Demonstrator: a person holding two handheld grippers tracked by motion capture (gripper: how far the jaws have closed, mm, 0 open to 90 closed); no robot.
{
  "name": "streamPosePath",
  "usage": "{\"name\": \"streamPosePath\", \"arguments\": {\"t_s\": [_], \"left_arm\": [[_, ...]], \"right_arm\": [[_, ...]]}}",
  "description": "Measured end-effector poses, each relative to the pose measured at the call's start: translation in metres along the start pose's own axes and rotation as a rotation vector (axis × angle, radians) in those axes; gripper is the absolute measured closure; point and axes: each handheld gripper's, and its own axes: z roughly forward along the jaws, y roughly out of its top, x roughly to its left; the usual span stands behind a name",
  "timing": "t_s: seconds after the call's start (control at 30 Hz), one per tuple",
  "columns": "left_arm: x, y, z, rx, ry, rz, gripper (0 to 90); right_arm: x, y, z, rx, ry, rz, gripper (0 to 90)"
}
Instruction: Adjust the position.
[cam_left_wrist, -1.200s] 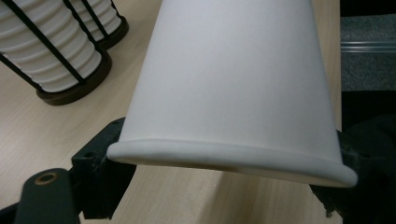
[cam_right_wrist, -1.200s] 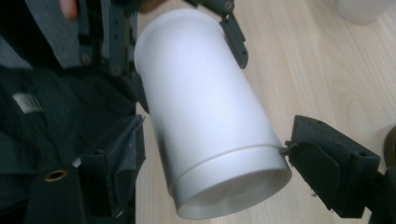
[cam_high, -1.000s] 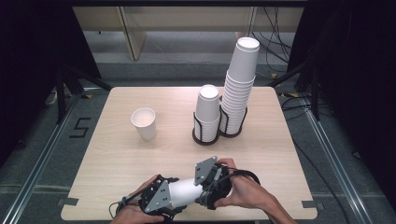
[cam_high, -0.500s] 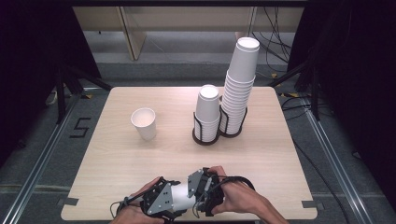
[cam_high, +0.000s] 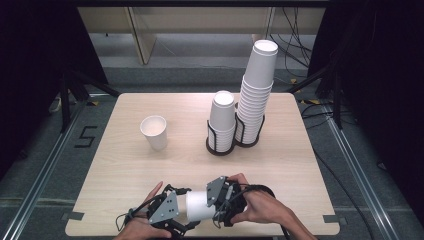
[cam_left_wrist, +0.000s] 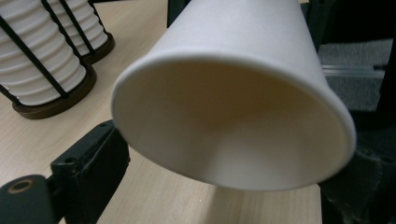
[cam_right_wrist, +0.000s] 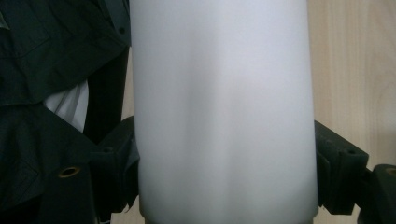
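We hold a paper cup (cam_high: 200, 206) on its side just above the table's (cam_high: 125, 170) near edge, long axis running between our hands. The right gripper (cam_high: 226, 200) clamps its fingers across the wall. The left gripper (cam_high: 167, 212) has just been opening; its fingers flank the rim, and whether they press it we cannot tell.

At the near edge of the bench (cam_high: 125, 165), a white paper cup (cam_high: 199, 206) lay sideways between the left tool (cam_high: 181, 226) and right tool (cam_high: 216, 205), well apart from an upright cup (cam_high: 154, 132) and two racked stacks (cam_high: 222, 122).
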Motion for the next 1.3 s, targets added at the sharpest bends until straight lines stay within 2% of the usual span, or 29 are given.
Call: {"name": "streamPosePath", "arguments": {"t_s": [0.03,0.1,0.13,0.23,0.33,0.37,0.4,0.47,0.53,0.6,0.63,0.77,0.8,1.0,1.13,1.2,1.27,1.3], "left_arm": [[0.002,0.001,-0.002,0.000,0.012,-0.001,8.4],[0.005,0.001,-0.006,-0.035,0.020,-0.042,11.3],[0.006,0.001,-0.008,-0.058,0.041,-0.064,15.2],[0.011,0.001,-0.011,-0.118,0.063,-0.141,14.3],[0.015,0.000,-0.013,-0.167,0.057,-0.191,14.3],[0.016,0.000,-0.014,-0.164,0.063,-0.204,14.3],[0.016,0.001,-0.015,-0.168,0.066,-0.214,14.4],[0.016,0.000,-0.014,-0.202,0.056,-0.238,14.3],[0.016,0.001,-0.015,-0.209,0.044,-0.262,14.3],[0.016,0.002,-0.015,-0.237,0.035,-0.269,14.3],[0.016,0.002,-0.016,-0.233,0.035,-0.276,14.3],[0.017,0.002,-0.016,-0.279,0.014,-0.297,13.4],[0.016,0.003,-0.017,-0.265,0.015,-0.297,13.0],[0.014,0.004,-0.014,-0.276,-0.003,-0.290,6.2],[0.011,0.005,-0.013,-0.259,0.007,-0.282,4.3],[0.010,0.005,-0.013,-0.261,0.008,-0.283,3.3],[0.009,0.006,-0.011,-0.290,-0.003,-0.284,2.7],[0.009,0.006,-0.013,-0.271,0.003,-0.280,2.6]], "right_arm": [[-0.002,-0.002,-0.002,-0.010,0.001,0.008,24.2],[-0.005,-0.007,-0.007,-0.028,-0.002,0.043,24.2],[-0.008,-0.010,-0.009,-0.035,-0.009,0.063,24.1],[-0.015,-0.020,-0.017,-0.111,-0.018,0.164,24.0],[-0.024,-0.026,-0.022,-0.210,-0.026,0.181,24.0],[-0.023,-0.027,-0.023,-0.229,-0.025,0.201,24.0],[-0.026,-0.028,-0.023,-0.253,-0.025,0.184,24.0],[-0.026,-0.028,-0.024,-0.285,-0.022,0.187,24.0],[-0.026,-0.028,-0.024,-0.317,-0.008,0.182,23.9],[-0.026,-0.028,-0.023,-0.337,-0.007,0.168,23.9],[-0.026,-0.028,-0.022,-0.345,-0.002,0.162,23.9],[-0.025,-0.027,-0.019,-0.383,0.037,0.154,23.9],[-0.024,-0.027,-0.018,-0.389,0.043,0.153,23.9],[-0.022,-0.025,-0.012,-0.410,0.080,0.135,23.9],[-0.020,-0.023,-0.006,-0.403,0.093,0.125,23.9],[-0.020,-0.022,-0.004,-0.412,0.103,0.125,23.9],[-0.019,-0.021,-0.002,-0.413,0.115,0.124,23.8],[-0.019,-0.021,-0.001,-0.418,0.115,0.115,23.8]]}}
